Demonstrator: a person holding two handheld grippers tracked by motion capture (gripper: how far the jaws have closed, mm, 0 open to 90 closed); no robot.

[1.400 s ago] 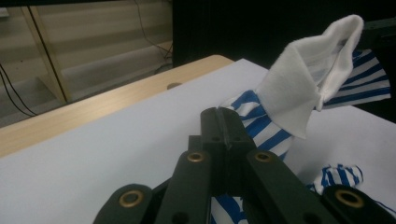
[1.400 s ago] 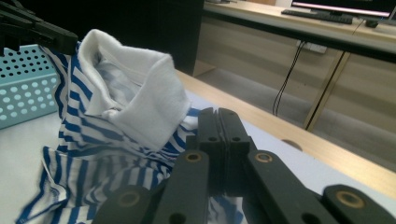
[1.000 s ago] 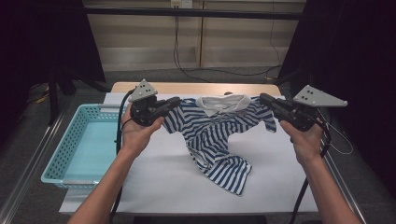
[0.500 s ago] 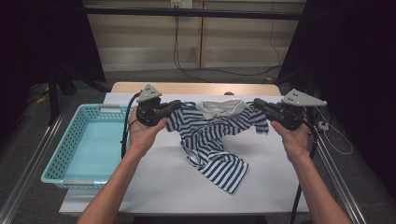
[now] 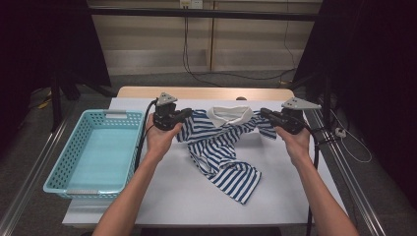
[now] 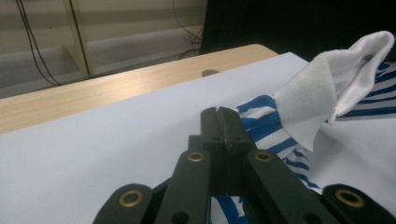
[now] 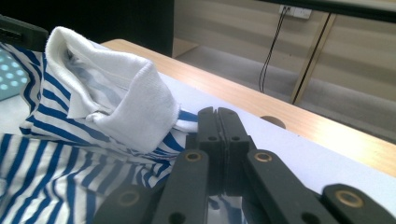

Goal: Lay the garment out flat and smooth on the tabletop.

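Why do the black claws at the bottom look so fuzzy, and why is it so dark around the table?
In the left gripper view the near arms of the left gripper are soft, while the striped shirt is clearer. The right gripper view blurs the right gripper likewise. In the high view, light falls on the table, and the room around stays dark.

— What is being handled?
— A blue-and-white striped shirt [image 5: 221, 147] with a white collar [image 5: 229, 114], lying rumpled on the white tabletop.
— How does it lie?
— The collar sits at the far side, folded and standing up a little. The shoulders stretch out to either side, and the body twists down toward the near edge in a crumpled, narrowing trail.
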